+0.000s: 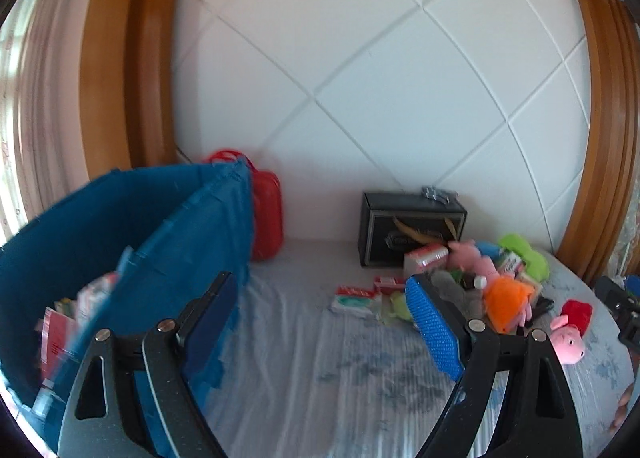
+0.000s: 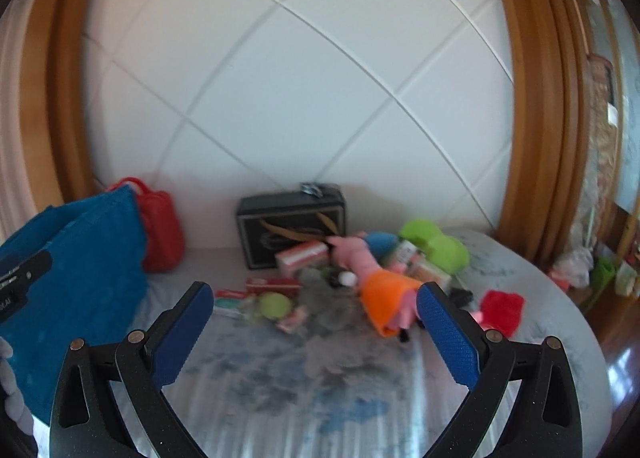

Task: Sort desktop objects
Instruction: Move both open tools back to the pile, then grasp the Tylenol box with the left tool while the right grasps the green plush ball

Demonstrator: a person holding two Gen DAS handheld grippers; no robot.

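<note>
Toys (image 1: 496, 278) are seen heaped at about 3 o'clock in the left wrist view, on a bed (image 1: 304, 370) covered by a pale blue sheet. The heap lies just in front of a black box (image 1: 408, 230) set against the white padded headboard (image 1: 360, 77). A small pink plush (image 1: 568, 342) lies apart from the heap at 4 o'clock. A blue bin (image 1: 132, 238) with packets inside is seen at 9 o'clock, and a red bag (image 1: 266, 213) stands behind it. The left claw (image 1: 320, 330) is held wide apart, with nothing between its pads.

In the right wrist view the heap is seen at centre, an orange-dressed plush (image 2: 384, 298) lying at its near edge. A green plush (image 2: 436, 246) is seen at 2 o'clock, and a red cloth (image 2: 500, 310) at 3 o'clock. The bin is seen at 9 o'clock. The right claw (image 2: 312, 334) is held open and empty above the sheet.
</note>
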